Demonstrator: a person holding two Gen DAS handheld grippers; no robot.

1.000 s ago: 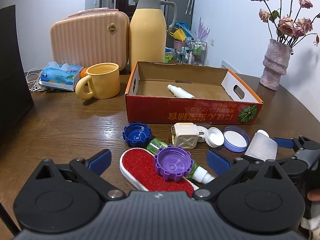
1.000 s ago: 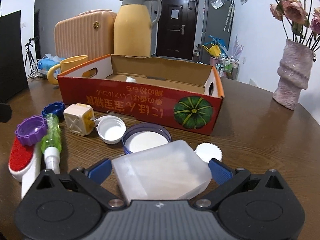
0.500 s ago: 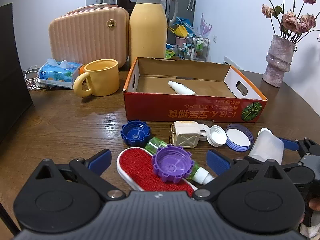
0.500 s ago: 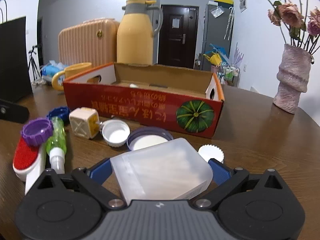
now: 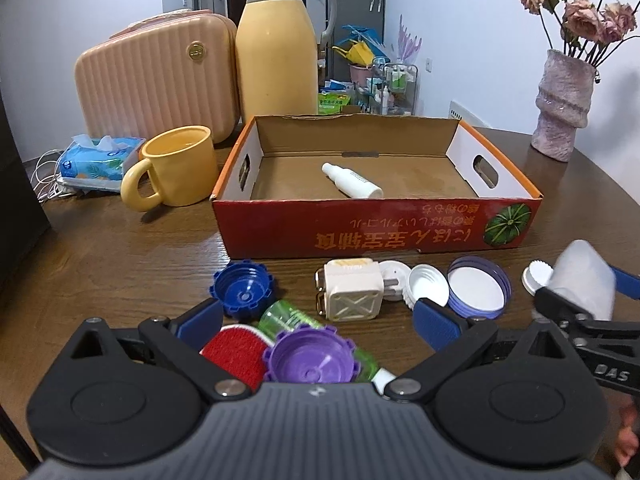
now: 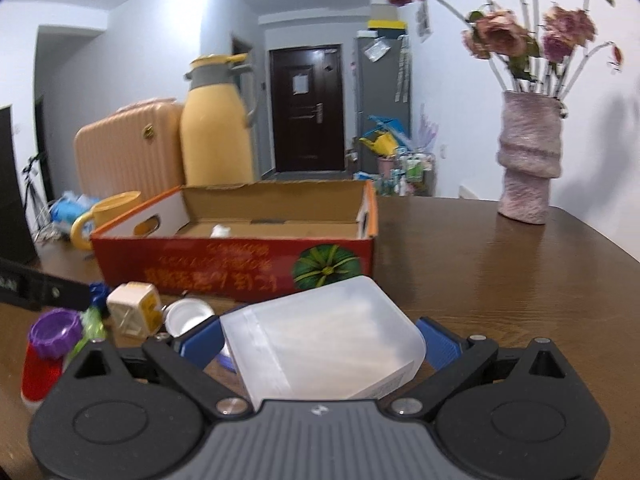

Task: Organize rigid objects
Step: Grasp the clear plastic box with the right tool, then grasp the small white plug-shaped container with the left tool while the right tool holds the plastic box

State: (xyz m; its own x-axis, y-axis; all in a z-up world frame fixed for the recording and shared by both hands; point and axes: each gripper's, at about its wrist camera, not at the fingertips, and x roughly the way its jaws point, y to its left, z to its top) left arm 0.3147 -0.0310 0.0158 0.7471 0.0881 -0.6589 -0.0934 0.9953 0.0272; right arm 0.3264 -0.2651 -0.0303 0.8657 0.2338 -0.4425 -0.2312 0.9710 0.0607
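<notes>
My right gripper (image 6: 320,342) is shut on a translucent white plastic box (image 6: 324,342) and holds it above the table, in front of the red cardboard box (image 6: 240,268); the box also shows in the left wrist view (image 5: 584,282). The red cardboard box (image 5: 376,228) holds a white bottle (image 5: 352,180). My left gripper (image 5: 320,320) is open over a purple cap (image 5: 310,358), a red brush (image 5: 236,354) and a green bottle (image 5: 288,320). A blue cap (image 5: 242,288), a cream plug adapter (image 5: 352,290), a white cap (image 5: 426,284) and a blue-rimmed lid (image 5: 478,292) lie beyond it.
A yellow mug (image 5: 176,170), tissue pack (image 5: 100,158), pink case (image 5: 156,76) and yellow thermos (image 5: 276,48) stand behind left. A pink vase with dried flowers (image 5: 562,106) stands at the back right. A small white ridged cap (image 5: 534,278) lies by the held box.
My right gripper has lifted the translucent box off the table and risen. My left gripper has moved forward over the purple cap and brush, still open.
</notes>
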